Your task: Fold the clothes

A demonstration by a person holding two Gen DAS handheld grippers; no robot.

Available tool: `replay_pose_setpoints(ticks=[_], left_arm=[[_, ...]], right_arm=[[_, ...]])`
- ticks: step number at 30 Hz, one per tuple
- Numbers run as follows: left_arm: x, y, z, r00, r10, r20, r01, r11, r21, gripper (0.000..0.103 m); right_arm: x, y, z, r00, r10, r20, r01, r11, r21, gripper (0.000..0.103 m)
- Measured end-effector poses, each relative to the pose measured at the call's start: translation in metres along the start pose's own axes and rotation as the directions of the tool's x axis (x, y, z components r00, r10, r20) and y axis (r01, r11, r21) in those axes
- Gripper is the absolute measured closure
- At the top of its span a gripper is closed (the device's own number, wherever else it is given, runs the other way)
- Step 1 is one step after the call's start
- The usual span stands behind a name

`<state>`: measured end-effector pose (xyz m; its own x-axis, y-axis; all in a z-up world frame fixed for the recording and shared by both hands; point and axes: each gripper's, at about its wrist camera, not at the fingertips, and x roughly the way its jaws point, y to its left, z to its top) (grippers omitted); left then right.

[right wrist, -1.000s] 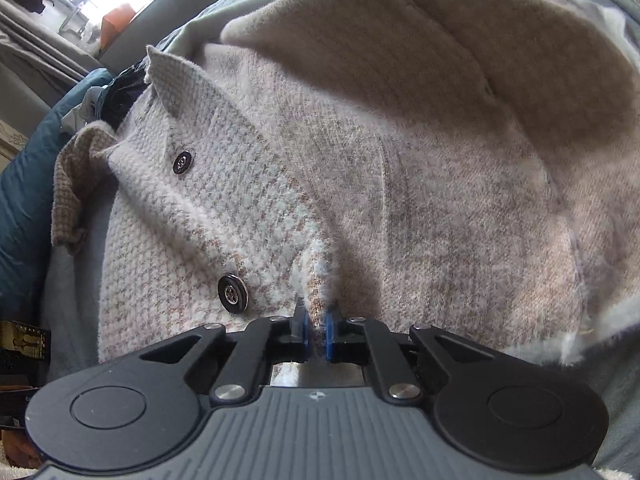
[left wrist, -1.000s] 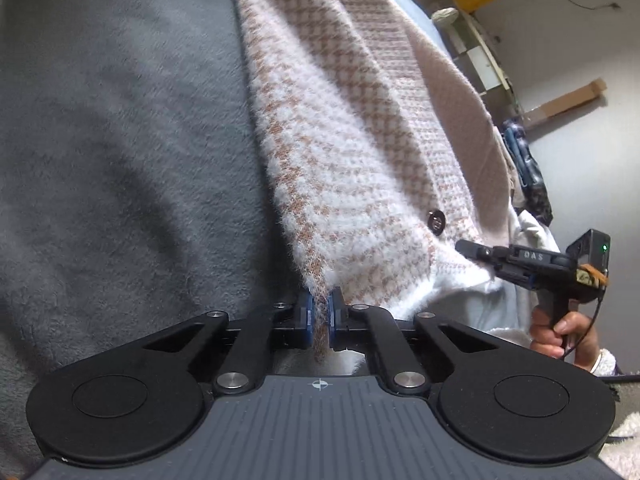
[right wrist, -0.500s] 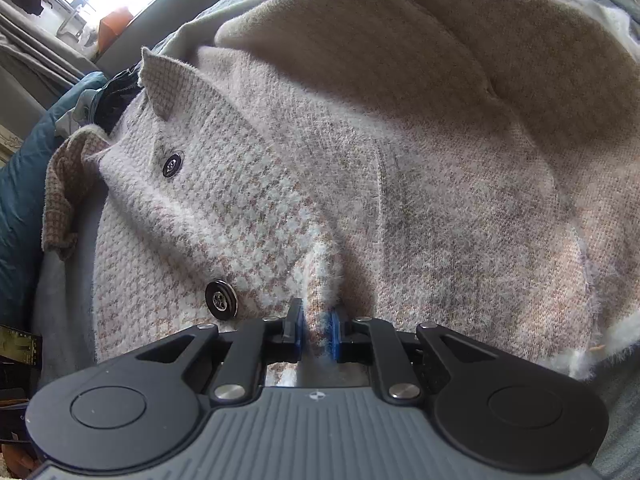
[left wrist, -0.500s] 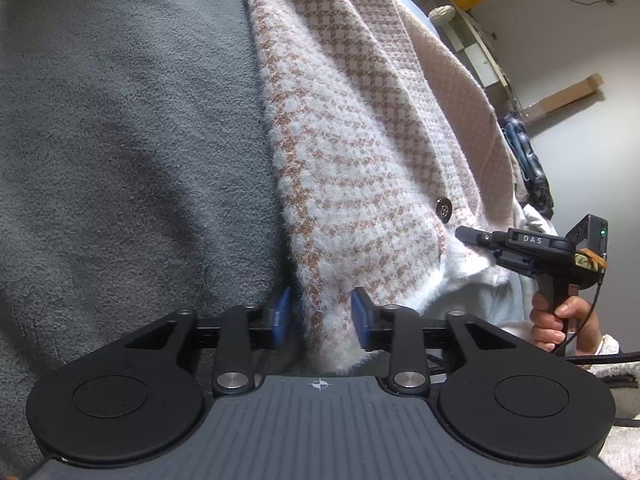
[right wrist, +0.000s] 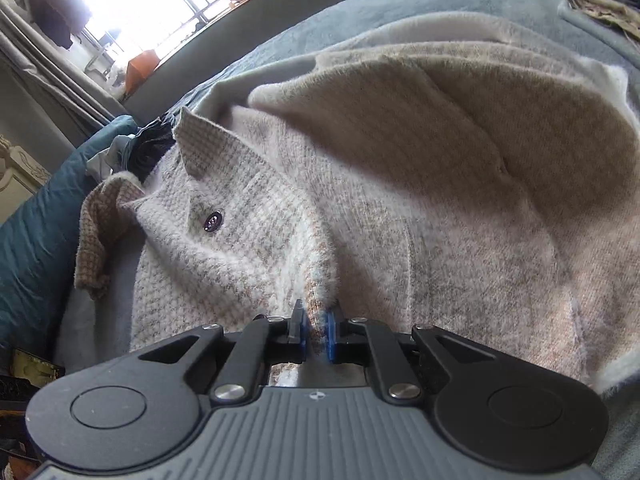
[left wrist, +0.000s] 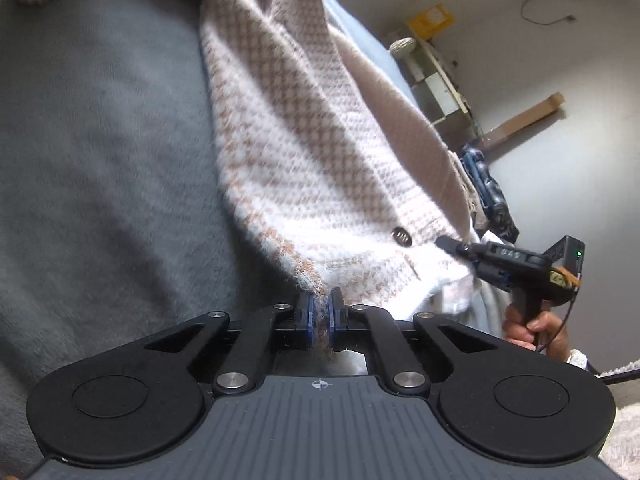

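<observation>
A fuzzy beige-and-white houndstooth cardigan with dark buttons lies on a grey blanket. My left gripper is shut on the cardigan's bottom hem corner and holds it lifted. In the right wrist view the cardigan spreads ahead with its collar at the left and one button showing. My right gripper is shut on the cardigan's front edge. The right gripper also shows in the left wrist view, pinching the hem at the right, held by a hand.
The grey blanket covers the bed. A teal pillow or cover and dark clothes lie at the left in the right wrist view. A shelf, a cardboard tube and blue folded clothes stand by the wall.
My left gripper opened half a second ago and has now shut again on the hem corner. Both grippers have lifted the cardigan's lower edge and pulled it back.
</observation>
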<state>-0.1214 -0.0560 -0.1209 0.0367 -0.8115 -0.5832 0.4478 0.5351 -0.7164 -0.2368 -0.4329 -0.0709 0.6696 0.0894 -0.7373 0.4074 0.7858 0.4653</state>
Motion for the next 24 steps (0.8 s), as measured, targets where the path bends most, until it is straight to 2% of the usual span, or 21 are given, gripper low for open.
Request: replay_pose_setpoints(ticks=[4, 7, 11, 12, 14, 15, 18, 20, 24], left_arm=[[0.024, 0.006, -0.015, 0.99, 0.115, -0.086, -0.112, 0.993, 0.037, 0.098], [0.022, 0.019, -0.018, 0.991, 0.102, -0.088, -0.104, 0.994, -0.024, 0.097], [0.014, 0.03, -0.011, 0.991, 0.082, -0.108, -0.091, 0.993, -0.078, 0.09], [0.012, 0.03, -0.009, 0.99, 0.085, -0.109, -0.094, 0.993, -0.075, 0.087], [0.01, 0.024, -0.007, 0.99, 0.103, -0.094, -0.108, 0.993, -0.054, 0.085], [0.01, 0.02, -0.004, 0.992, 0.102, -0.08, -0.106, 0.993, -0.054, 0.085], [0.007, 0.02, 0.006, 0.995, 0.089, -0.045, -0.093, 0.993, -0.078, 0.081], [0.011, 0.021, 0.013, 0.995, 0.09, -0.044, -0.094, 0.992, -0.088, 0.079], [0.029, 0.016, 0.017, 0.99, 0.107, -0.086, -0.112, 0.993, -0.048, 0.076]], right_arm=[[0.024, -0.01, -0.013, 0.995, -0.064, -0.075, 0.062, 0.998, -0.027, 0.093], [0.034, -0.017, -0.019, 0.991, -0.066, -0.118, 0.066, 0.998, -0.003, 0.091], [0.025, -0.019, -0.009, 0.987, -0.072, -0.142, 0.077, 0.997, 0.028, 0.075], [0.02, -0.017, -0.003, 0.99, -0.067, -0.127, 0.071, 0.997, 0.029, 0.072], [0.009, -0.013, 0.009, 0.993, -0.058, -0.098, 0.061, 0.998, 0.03, 0.058], [0.003, -0.012, 0.016, 0.995, -0.054, -0.084, 0.056, 0.998, 0.03, 0.056], [-0.012, -0.005, 0.035, 0.998, -0.039, -0.04, 0.04, 0.999, 0.028, 0.055], [-0.012, 0.012, 0.055, 1.0, -0.018, -0.019, 0.017, 0.999, -0.034, 0.054], [0.02, 0.06, 0.107, 0.999, 0.032, -0.018, -0.035, 0.985, -0.17, 0.051]])
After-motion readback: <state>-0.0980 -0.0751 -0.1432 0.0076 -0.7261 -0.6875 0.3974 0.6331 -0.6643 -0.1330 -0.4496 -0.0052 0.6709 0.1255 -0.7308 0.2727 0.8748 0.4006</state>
